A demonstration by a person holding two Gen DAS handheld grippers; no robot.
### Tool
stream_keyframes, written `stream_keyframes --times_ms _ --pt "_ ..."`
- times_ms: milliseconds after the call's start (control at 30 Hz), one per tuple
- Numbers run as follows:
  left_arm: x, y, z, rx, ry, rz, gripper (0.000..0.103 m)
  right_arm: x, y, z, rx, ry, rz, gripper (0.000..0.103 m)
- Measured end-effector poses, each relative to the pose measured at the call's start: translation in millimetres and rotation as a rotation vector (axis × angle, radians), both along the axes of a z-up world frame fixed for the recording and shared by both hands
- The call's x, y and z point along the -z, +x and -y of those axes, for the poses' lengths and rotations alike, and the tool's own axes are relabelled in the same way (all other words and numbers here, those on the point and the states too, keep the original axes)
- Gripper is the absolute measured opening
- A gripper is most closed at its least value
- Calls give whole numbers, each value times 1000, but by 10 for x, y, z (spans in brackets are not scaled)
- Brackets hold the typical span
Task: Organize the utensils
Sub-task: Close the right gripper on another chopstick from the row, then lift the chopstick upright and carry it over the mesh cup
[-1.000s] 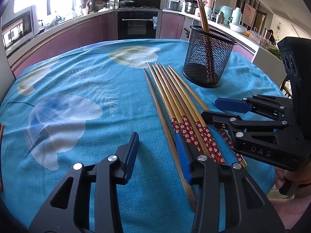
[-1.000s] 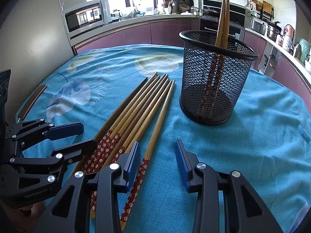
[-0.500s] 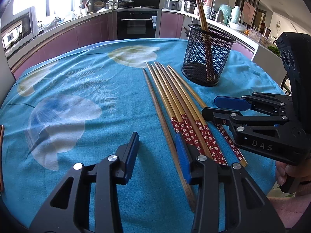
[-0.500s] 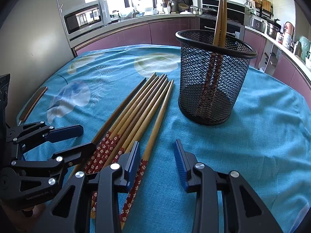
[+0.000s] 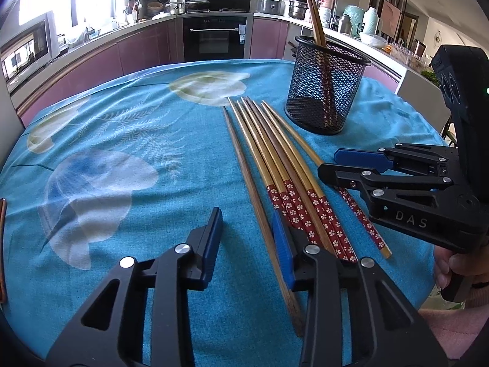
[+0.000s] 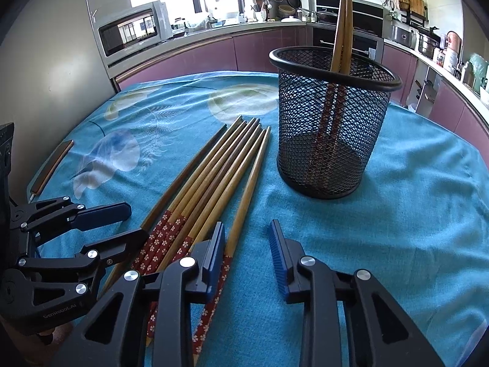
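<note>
Several wooden chopsticks (image 5: 276,156) with red flowered ends lie side by side on the blue tablecloth; they also show in the right wrist view (image 6: 220,168). A black mesh holder (image 5: 325,87) stands upright beyond them with two chopsticks (image 6: 342,27) in it; the holder also shows in the right wrist view (image 6: 330,122). My left gripper (image 5: 246,229) is open and empty, low over the near ends, straddling the dark leftmost chopstick (image 5: 256,192). My right gripper (image 6: 247,238) is open and empty, its left finger over the rightmost chopstick (image 6: 247,189). It also shows in the left wrist view (image 5: 330,165).
The round table (image 5: 122,128) has a blue cloth with pale patterns. A brown strip (image 6: 52,168) lies at the table's left edge. Kitchen counters, an oven (image 5: 217,35) and a microwave (image 6: 134,30) run behind the table.
Both grippers have drawn back slightly from the holder and stay open. The chopsticks and holder have not moved.
</note>
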State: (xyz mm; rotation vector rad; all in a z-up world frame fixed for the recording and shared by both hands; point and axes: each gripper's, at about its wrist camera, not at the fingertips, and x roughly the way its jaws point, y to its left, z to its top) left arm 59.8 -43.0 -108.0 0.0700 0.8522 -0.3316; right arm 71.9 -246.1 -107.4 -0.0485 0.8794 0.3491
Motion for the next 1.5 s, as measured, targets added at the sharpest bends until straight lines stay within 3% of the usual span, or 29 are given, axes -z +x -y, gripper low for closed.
stream_keyframes --times_ms 233,700,900,967,1233,1500 --pt "-1 -1 -24 -3 -11 -5 21 -6 8 68 0 29 -18 8" --pt "-11 181 -29 -7 -16 -27 19 7 206 -38 -18 -16 -12 14" --pt "-12 409 30 -3 -5 -36 18 2 264 -14 -15 3 -21 7" --pt "-21 464 62 3 1 -37 9 -8 251 2 -9 7 -13 6" --pt "-30 573 81 1 -13 -57 11 -93 192 119 -28 97 -14 6" --pt "-25 644 90 -5 -14 -60 9 -15 265 -4 -78 85 -51 7"
